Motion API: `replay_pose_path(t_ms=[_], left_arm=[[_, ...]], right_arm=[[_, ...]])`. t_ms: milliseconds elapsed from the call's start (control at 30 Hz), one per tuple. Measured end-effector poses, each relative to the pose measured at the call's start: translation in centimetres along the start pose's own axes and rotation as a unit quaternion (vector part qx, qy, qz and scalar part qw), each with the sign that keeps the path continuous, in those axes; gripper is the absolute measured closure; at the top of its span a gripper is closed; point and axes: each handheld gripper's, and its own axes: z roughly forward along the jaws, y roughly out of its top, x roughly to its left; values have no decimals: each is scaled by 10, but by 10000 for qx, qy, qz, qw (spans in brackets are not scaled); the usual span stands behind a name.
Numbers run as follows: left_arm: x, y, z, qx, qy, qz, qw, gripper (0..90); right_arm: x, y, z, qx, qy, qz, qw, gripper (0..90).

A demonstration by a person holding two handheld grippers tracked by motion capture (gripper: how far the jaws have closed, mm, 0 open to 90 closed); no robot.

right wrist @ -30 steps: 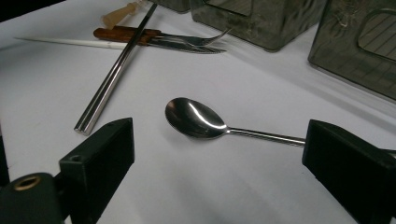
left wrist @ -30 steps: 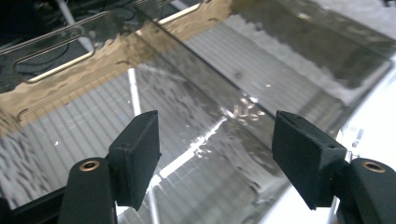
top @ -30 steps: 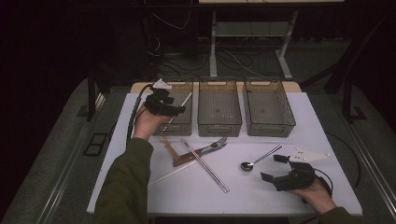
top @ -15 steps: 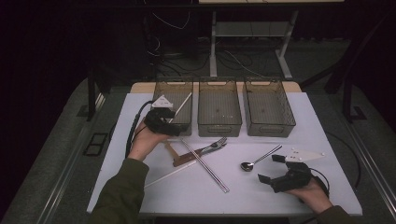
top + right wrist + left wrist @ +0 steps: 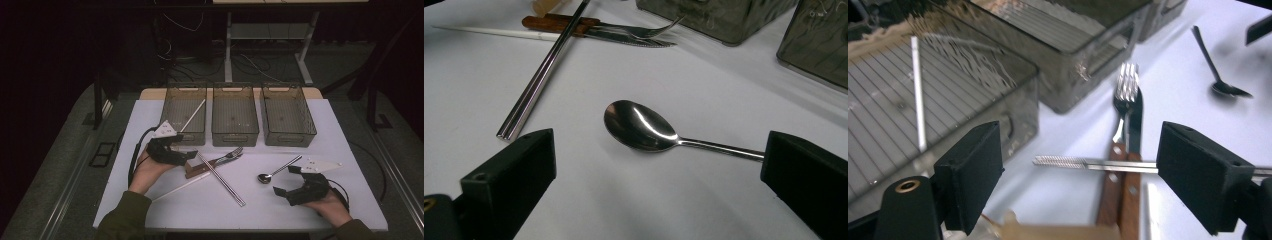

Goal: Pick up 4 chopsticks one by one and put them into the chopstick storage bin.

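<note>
- Your left gripper (image 5: 1083,175), its jaws just widened, hides the metal chopsticks' (image 5: 1083,163) far end.
- Your right gripper (image 5: 654,190) stands spread around the spoon (image 5: 644,127); the handle points to 3 o'clock.

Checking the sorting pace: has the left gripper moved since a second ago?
Yes. The left gripper came back from the leftmost bin toward the cutlery, jaws opening, empty.

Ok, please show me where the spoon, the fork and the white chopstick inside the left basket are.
spoon (image 5: 640,126): right gripper view, middle of its bowl.
fork (image 5: 1127,84): left gripper view, on its tines.
white chopstick (image 5: 192,116): high view, mid-shaft, leaning in the left basket (image 5: 173,96).
</note>
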Motion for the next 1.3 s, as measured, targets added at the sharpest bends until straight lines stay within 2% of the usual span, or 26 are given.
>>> replay_pose_path(t_ms=[133,533,767,933,1000,1167,1300], left_arm=[[-6,-8,-7,-79,-19,19,10000,171],[-19,-27,-21,54,-153,131,9998,206],[-27,-39,-30,144,-207,255,9994,336],[-31,-47,-35,206,-280,265,9990,482],[-33,-51,-37,295,-263,302,9988,526],[-33,-61,-39,495,-369,256,9978,639],[-33,-69,-37,704,-350,225,9966,693]], right_arm=[[1,-1,-1,16,-15,-5,10000,14],[2,-2,-2,29,-56,-68,10000,14],[2,-2,-2,41,-82,-85,9999,14],[2,-2,-3,34,-96,-93,9999,14],[2,-2,-3,26,-98,-95,9999,14],[2,-2,-3,33,-105,-103,9999,14],[2,-2,-3,30,-110,-111,9999,14]])
